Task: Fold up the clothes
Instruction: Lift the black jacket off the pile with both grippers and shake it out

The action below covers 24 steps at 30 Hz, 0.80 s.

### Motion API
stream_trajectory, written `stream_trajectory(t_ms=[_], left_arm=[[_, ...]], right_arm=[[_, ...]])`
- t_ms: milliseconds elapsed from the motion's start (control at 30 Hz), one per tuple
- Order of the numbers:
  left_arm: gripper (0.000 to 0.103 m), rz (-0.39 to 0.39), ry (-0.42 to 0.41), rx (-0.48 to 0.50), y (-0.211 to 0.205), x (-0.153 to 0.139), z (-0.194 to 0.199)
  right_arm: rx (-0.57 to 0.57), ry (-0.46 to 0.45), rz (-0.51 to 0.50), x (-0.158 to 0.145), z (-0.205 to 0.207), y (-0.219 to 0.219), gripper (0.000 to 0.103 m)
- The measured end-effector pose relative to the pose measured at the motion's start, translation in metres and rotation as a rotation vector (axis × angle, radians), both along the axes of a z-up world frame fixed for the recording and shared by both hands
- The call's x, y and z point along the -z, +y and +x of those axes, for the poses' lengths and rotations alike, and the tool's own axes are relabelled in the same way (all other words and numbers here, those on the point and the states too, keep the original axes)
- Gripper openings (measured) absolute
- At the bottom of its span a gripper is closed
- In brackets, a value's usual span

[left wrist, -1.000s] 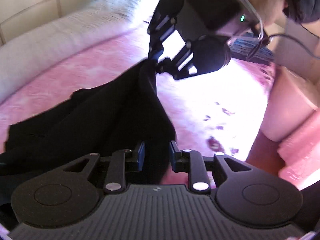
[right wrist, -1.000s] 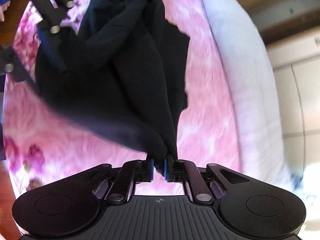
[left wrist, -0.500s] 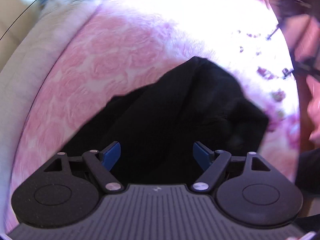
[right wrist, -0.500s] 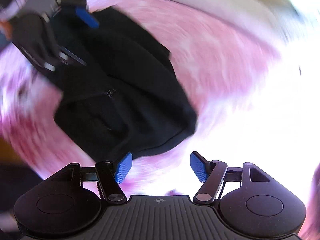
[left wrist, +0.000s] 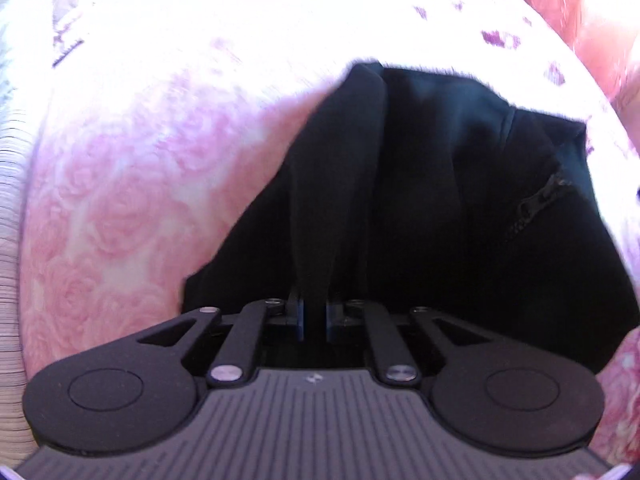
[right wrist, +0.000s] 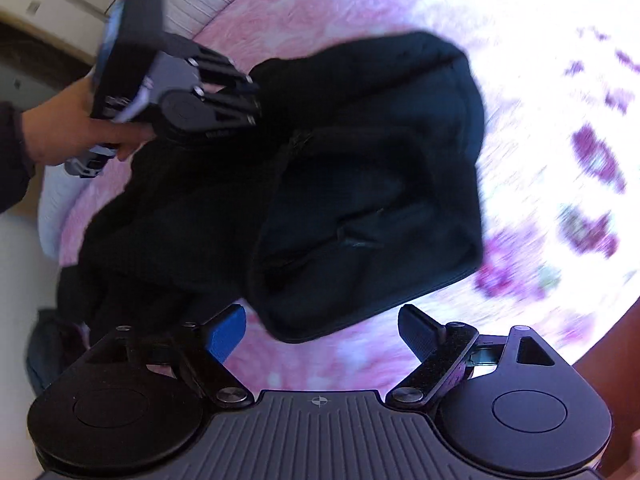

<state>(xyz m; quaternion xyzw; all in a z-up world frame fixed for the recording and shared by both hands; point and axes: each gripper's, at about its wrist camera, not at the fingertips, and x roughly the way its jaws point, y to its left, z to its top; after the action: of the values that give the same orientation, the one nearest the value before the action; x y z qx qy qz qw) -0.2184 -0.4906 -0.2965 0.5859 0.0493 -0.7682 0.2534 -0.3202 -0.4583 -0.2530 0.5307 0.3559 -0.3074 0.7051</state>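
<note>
On the pink rose-embossed bedspread (left wrist: pixel 120 200) lies one black zippered knit jacket (right wrist: pixel 360 184), bunched. Left gripper (left wrist: pixel 315 316) pinches a fabric fold; right gripper (right wrist: pixel 320 328) spread wide, holding nothing.

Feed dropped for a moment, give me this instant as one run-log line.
left gripper: shut on black garment fold | right gripper: open, holding nothing | garment: bunched on pink bedspread | zipper: visible

jacket (right wrist: pixel 360 184) lies bunched on bedspread (left wrist: pixel 120 200) | left gripper (left wrist: pixel 314 316) pinches a fold at jacket's near edge | right gripper (right wrist: pixel 320 328) above bedspread, just before jacket hem, jaws apart | zipper (left wrist: pixel 536 208) right of pinched fold
</note>
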Motion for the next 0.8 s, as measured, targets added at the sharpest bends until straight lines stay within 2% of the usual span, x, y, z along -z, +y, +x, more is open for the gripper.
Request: stream_trajectory(t_ms=[33, 133, 233, 333, 400, 567, 667, 800], left_arm=[[0.008, -0.014, 0.024, -0.025, -0.002, -0.016, 0.011], [0.004, -0.131, 0.064, -0.125, -0.013, -0.066, 0.054], [0.004, -0.205, 0.122, -0.283, -0.034, -0.111, 0.107], [0.004, -0.254, 0.099, -0.323, -0.034, -0.129, 0.134], [0.004, -0.277, 0.08, -0.333, -0.028, -0.134, 0.146], [0.004, -0.311, 0.103, -0.397, -0.013, -0.152, 0.166], [0.004, -0.342, 0.116, -0.435, -0.001, -0.17, 0.175], [0.004, -0.381, 0.14, -0.49, 0.013, -0.197, 0.19]], right_arm=[[0.009, -0.024, 0.025, 0.005, 0.006, 0.003, 0.086], [0.018, -0.099, 0.095, 0.014, 0.022, 0.008, 0.086], [0.045, -0.177, 0.159, 0.024, 0.039, 0.009, 0.086], [0.099, -0.234, 0.186, 0.036, 0.056, 0.002, 0.087], [0.182, -0.255, 0.195, 0.048, 0.067, -0.006, 0.087], [0.435, -0.317, 0.223, 0.073, 0.073, -0.029, 0.087], [0.49, -0.341, 0.265, 0.077, 0.082, -0.043, 0.087], [0.494, -0.298, 0.265, 0.075, 0.098, -0.059, 0.087]])
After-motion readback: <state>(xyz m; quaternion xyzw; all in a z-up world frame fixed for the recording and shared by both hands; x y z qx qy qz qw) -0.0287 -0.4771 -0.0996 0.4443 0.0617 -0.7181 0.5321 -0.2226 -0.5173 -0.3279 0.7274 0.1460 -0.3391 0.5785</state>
